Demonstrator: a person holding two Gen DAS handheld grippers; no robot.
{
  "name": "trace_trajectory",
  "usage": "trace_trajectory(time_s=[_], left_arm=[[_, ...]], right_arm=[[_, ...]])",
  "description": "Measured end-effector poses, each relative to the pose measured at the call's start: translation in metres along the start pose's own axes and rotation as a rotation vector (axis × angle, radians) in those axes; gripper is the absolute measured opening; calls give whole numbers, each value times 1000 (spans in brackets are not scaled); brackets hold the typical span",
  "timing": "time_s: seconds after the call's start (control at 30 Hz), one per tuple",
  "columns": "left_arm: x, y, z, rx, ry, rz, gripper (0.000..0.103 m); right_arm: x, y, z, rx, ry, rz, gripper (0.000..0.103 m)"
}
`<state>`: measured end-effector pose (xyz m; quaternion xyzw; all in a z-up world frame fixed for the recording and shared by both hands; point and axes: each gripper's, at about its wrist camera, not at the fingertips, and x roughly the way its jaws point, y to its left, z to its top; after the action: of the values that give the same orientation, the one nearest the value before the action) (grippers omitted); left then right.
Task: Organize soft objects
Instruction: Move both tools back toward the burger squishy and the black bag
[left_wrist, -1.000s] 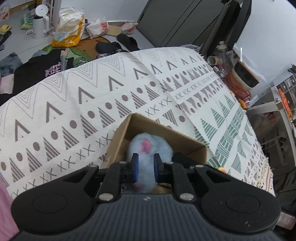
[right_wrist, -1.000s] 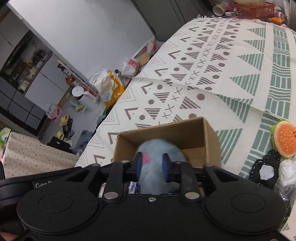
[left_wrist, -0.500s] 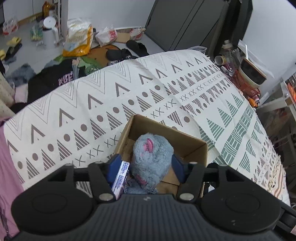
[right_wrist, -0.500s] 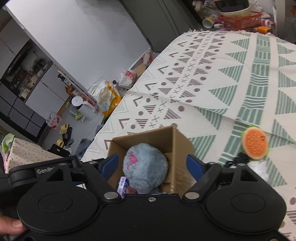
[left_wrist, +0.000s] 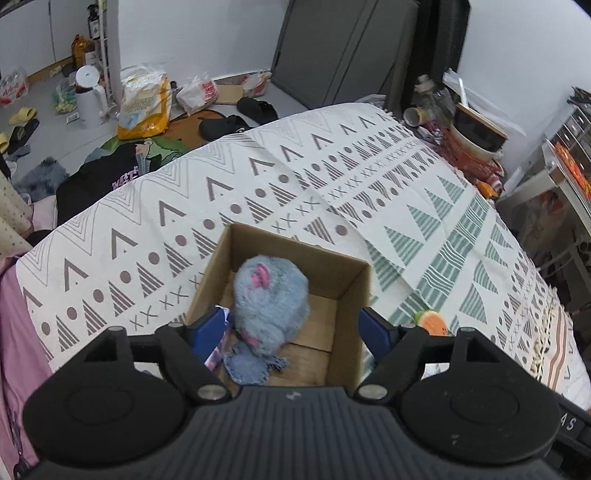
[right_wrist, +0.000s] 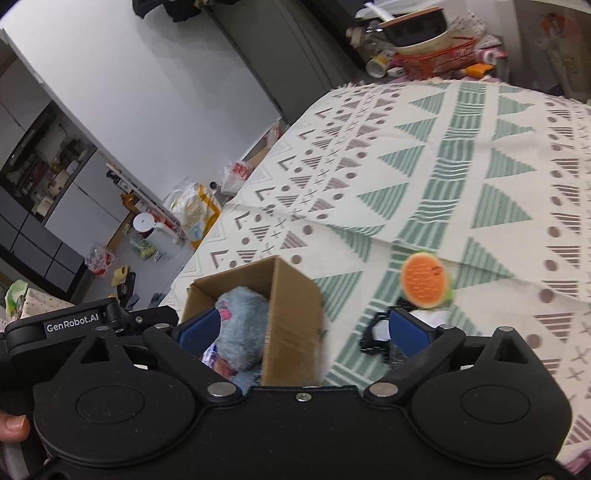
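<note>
Fluffy grey-blue plush toy with pink ear (left_wrist: 271, 295) sits inside the open brown cardboard box (left_wrist: 343, 273) on the patterned cream cloth-covered tabletop (left_wrist: 258, 184), left wrist view. Left gripper (left_wrist: 293, 330) hovers over the box, blue-padded jaws spread wide, holding nothing, one pad at each side of the box opening. A flat blue-grey fabric piece (left_wrist: 255, 363) lies on the box floor at 6 o'clock of the plush; a printed packet edge (left_wrist: 216, 354) shows at 7 o'clock, print too small to read. Orange-faced round soft toy with green rim (left_wrist: 432, 323) rests on the cloth outside the box, at 3 o'clock of it.

Right wrist view, slightly blurred: right gripper (right_wrist: 304, 328) also has jaws wide apart and empty, straddling the box's right wall (right_wrist: 291, 325). Plush (right_wrist: 242, 325) visible inside the box. Orange toy (right_wrist: 424, 280) lies at 2 o'clock of the gripper, apart from the box, with a black-and-white item (right_wrist: 376, 336) just beside the right pad.

Judgement: plush drop is done; next is likely the orange toy. Approach it from above, centre it between the pads, close gently, clear the box wall.

Readable writing: "GenRobot.AI" on the left gripper body (right_wrist: 72, 326) at 9 o'clock.
</note>
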<state>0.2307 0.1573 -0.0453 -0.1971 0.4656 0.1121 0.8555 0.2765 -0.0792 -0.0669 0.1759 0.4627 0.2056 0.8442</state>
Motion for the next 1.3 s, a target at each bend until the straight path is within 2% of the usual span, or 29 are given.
trace_trajectory(time_s=[0.43,0.67,0.97,1.3], left_arm=[[-17,-48,-26,60,-10,-16,78],[-15,-68,-40,62,0,-10,78],[-6,-97,-55,95,21,-39,78],[11,-108,-69,100,47,-39,78]], right_arm=[[-41,-53,-4,57,-45,-34,99],[-52,-80,-11,67,-28,-46,100],[-57,-108,-15,92,-11,-52,100],[-48,-126,-19,88,-1,-5,100]])
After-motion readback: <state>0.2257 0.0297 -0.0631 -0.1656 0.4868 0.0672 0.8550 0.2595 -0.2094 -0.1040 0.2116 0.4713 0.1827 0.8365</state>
